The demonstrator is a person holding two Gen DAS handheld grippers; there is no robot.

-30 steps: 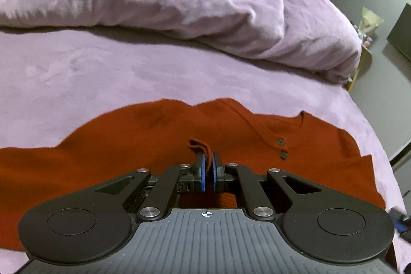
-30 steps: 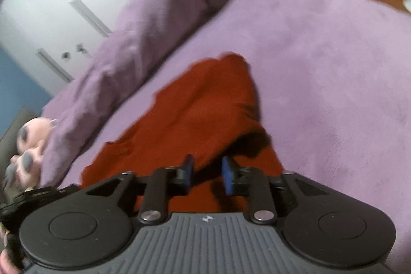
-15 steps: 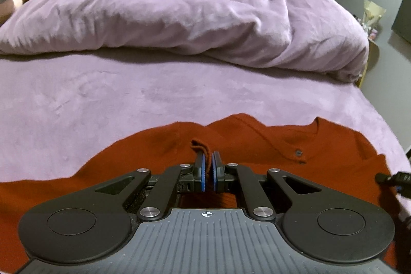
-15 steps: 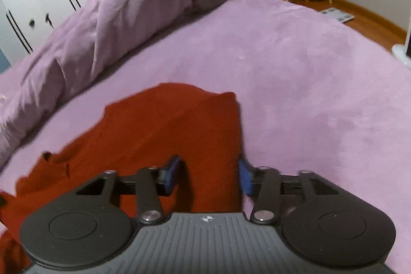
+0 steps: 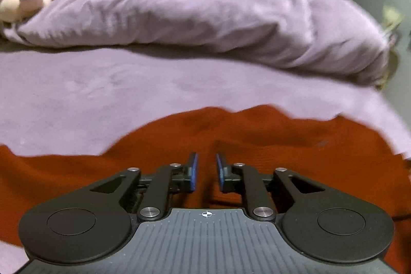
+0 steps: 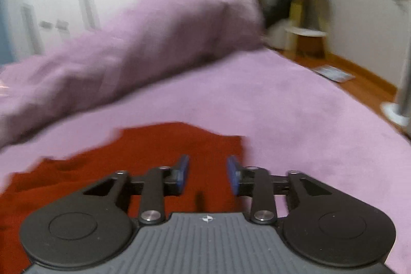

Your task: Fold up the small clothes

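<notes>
Beneath both opening tools (image 5: 205,168) (image 6: 208,172) lies red shirt (image 5: 282,145).

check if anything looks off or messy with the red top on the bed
Nothing is damaged or spilled. The red top lies on the purple bed sheet, its far edge wavy rather than straight. Both pictures are blurred, so finer creases cannot be judged.

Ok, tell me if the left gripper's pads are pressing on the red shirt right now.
Apart. In the left wrist view the left gripper has its jaws opening, a clear gap showing between the blue pads, with the red shirt lying below, unpinched.
</notes>
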